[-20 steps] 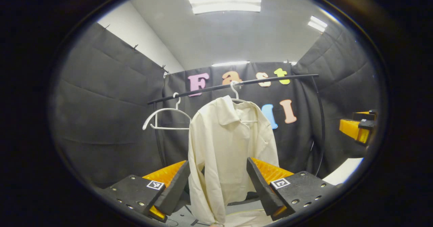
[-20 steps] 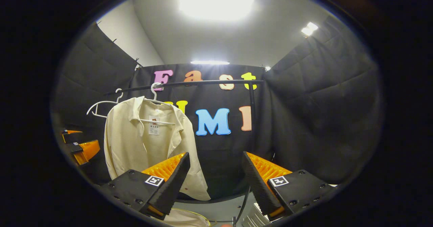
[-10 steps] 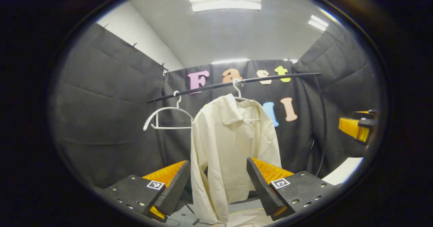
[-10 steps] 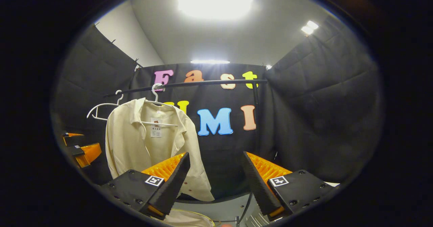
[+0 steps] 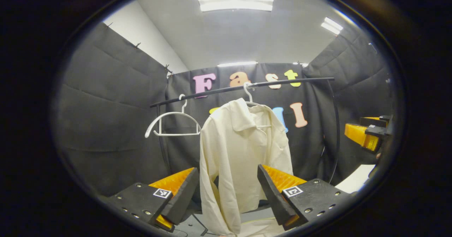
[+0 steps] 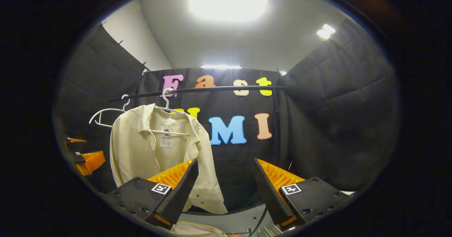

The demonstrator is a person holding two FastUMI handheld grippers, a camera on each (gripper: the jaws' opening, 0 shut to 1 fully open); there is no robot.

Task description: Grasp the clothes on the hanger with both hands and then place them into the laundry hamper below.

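Note:
A cream long-sleeved shirt (image 5: 240, 148) hangs on a white hanger (image 5: 249, 95) from a black rail (image 5: 243, 87). My left gripper (image 5: 227, 191) is open, its fingers framing the shirt's lower part from some way in front of it. In the right gripper view the same shirt (image 6: 141, 148) hangs to the left, and my right gripper (image 6: 224, 191) is open, facing the bare wall beside the shirt. The right gripper (image 5: 367, 136) also appears at the far right of the left gripper view. A pale hamper rim (image 6: 197, 228) peeks in below.
An empty white hanger (image 5: 169, 124) hangs on the rail left of the shirt. A black upright post (image 6: 275, 124) carries the rail's right end. Black cloth walls close in on three sides.
Both views have shifted slightly: the shirt sits a little more to the right in the right gripper view. Both grippers stay open.

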